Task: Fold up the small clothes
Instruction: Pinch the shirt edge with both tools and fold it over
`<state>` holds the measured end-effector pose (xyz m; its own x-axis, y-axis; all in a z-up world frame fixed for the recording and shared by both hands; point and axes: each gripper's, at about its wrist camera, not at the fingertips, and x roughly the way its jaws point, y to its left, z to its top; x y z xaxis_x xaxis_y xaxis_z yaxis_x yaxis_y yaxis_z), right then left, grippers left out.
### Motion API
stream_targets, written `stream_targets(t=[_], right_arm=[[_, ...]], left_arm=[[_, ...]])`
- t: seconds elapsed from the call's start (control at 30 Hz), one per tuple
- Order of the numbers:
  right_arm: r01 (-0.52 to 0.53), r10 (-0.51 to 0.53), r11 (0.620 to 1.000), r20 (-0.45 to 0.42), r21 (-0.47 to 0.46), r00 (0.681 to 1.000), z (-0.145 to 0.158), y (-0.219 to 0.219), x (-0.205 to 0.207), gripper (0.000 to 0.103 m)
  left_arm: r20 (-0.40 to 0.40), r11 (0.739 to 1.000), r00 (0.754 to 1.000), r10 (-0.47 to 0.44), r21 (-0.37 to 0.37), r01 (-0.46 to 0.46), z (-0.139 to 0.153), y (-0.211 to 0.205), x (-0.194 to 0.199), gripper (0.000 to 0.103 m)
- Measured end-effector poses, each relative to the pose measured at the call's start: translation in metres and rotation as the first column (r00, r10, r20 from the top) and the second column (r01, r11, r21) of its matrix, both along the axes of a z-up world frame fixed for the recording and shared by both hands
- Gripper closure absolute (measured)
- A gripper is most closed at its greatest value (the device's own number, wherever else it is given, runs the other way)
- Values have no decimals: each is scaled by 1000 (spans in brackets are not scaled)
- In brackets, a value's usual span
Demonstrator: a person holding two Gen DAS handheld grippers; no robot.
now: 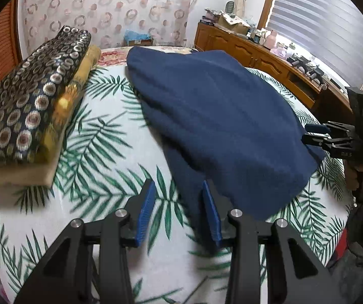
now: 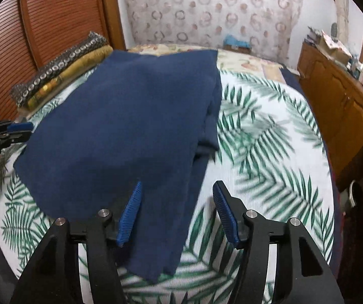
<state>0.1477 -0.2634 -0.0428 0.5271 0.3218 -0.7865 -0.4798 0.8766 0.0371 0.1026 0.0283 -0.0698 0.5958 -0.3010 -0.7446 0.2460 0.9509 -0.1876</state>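
Loosely, navy garment edge between right gripper fingers

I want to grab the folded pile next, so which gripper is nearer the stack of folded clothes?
Left. The left gripper sits on the stack's side of the navy garment; the right gripper is across it.

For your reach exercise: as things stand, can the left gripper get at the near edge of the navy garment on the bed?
Probably yes. The left gripper hangs open just over the navy garment, whose near edge already lies by its right finger, on the leaf-print bedspread. Nothing stands between; the folded stack sits well aside.
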Motion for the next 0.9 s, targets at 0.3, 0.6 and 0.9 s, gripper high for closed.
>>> stream_targets(t=[0.3, 0.6, 0.9], right_arm=[[3, -3, 1000, 4, -21, 1000, -7, -2, -13, 43], [3, -2, 1000, 21, -28, 1000, -8, 0, -17, 43], [-57, 57, 998, -9, 3, 998, -5, -1, -33, 58]], left_arm=[[8, 999, 1000, -5, 48, 5, -7, -8, -6, 65], [38, 994, 999, -7, 113, 3, -8, -14, -10, 60], [44, 993, 999, 1, 119, -7, -8, -15, -12, 58]])
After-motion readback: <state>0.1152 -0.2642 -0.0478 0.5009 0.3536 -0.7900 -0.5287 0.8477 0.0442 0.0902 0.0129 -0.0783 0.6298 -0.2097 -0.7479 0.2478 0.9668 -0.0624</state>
